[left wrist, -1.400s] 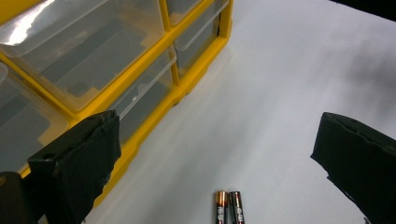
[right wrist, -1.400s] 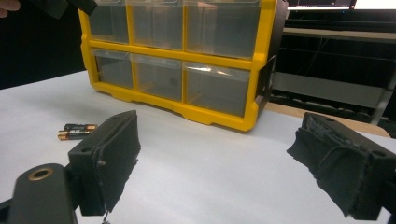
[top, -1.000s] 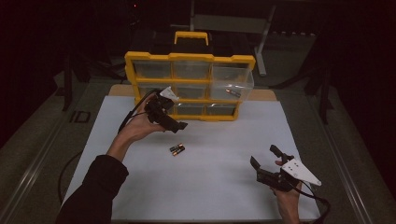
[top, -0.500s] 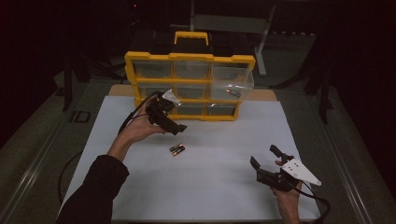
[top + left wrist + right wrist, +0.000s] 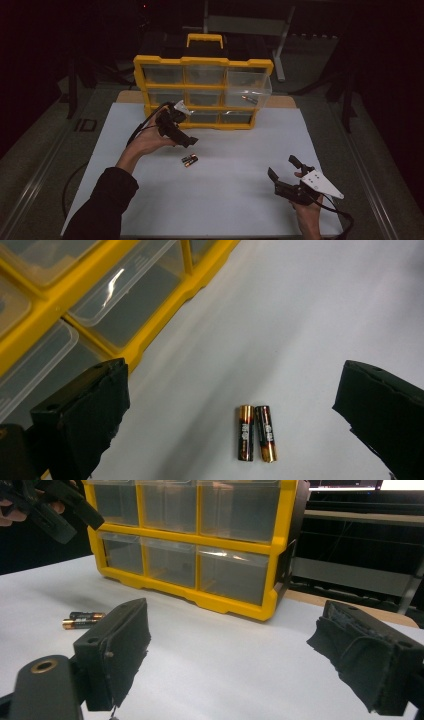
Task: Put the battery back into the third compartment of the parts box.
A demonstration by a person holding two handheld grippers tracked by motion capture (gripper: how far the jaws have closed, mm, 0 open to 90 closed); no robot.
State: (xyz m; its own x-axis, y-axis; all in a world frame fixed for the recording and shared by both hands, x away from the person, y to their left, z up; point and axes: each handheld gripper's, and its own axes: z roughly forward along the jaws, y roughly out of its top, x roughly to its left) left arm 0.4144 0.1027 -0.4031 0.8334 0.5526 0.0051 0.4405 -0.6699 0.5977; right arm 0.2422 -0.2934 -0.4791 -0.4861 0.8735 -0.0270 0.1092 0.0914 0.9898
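Two AA batteries [image 5: 189, 160] lie side by side on the white mat [image 5: 225, 200], in front of a yellow organizer [image 5: 202, 61] with clear drawers. My left gripper [image 5: 189, 141] hovers just above and behind them, pointing down at them. In the left gripper view the batteries [image 5: 256, 432] lie between my left gripper [image 5: 235, 390]'s wide open jaws, untouched. My right gripper [image 5: 282, 167] is held open near the mat's front right, holding nothing. In the right gripper view the right gripper [image 5: 237, 635] faces the organizer [image 5: 200, 540], with the batteries [image 5: 82, 620] far left.
The organizer's right middle drawer [image 5: 250, 90] is pulled out and holds a battery [image 5: 248, 98]. The other drawers are pushed in. A black handle [image 5: 204, 37] tops the organizer. A dark frame [image 5: 280, 45] stands behind the table.
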